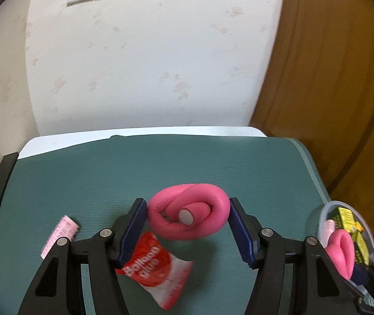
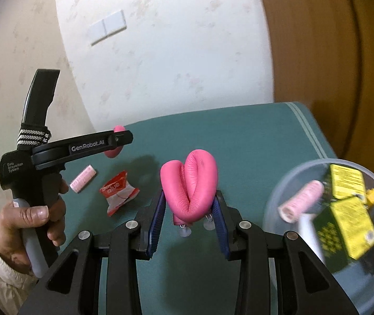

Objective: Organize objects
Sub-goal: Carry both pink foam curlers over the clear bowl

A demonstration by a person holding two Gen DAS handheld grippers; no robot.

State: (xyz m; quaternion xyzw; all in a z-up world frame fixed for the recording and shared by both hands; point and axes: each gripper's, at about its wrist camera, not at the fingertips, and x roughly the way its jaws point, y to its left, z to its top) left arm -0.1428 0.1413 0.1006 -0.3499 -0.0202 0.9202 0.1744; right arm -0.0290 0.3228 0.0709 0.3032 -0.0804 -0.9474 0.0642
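Pink foam roller [image 2: 189, 186], folded double, sits clenched in my right claw [image 2: 189, 210], pads pressing both its sides, lifted off the green mat [image 2: 252, 141] that covers the worktop. My left claw [image 1: 188, 220] is spread wide, its pads flanking a second pink roller [image 1: 188, 214], coiled into a knot on the mat; whether the pads touch it I cannot tell, but no squeeze shows.

Step in hand, as I judge it: gathering loose items into the clear bowl [image 2: 292, 178] at the right edge, which already holds a small pale curler [image 2: 301, 200] and yellow boxes [image 2: 347, 225].

Next: swing right claw over the bowl and let go; close left on the coil.

Loose on the mat: red glue packet [image 1: 155, 267], ridged pink curler [image 1: 59, 232].
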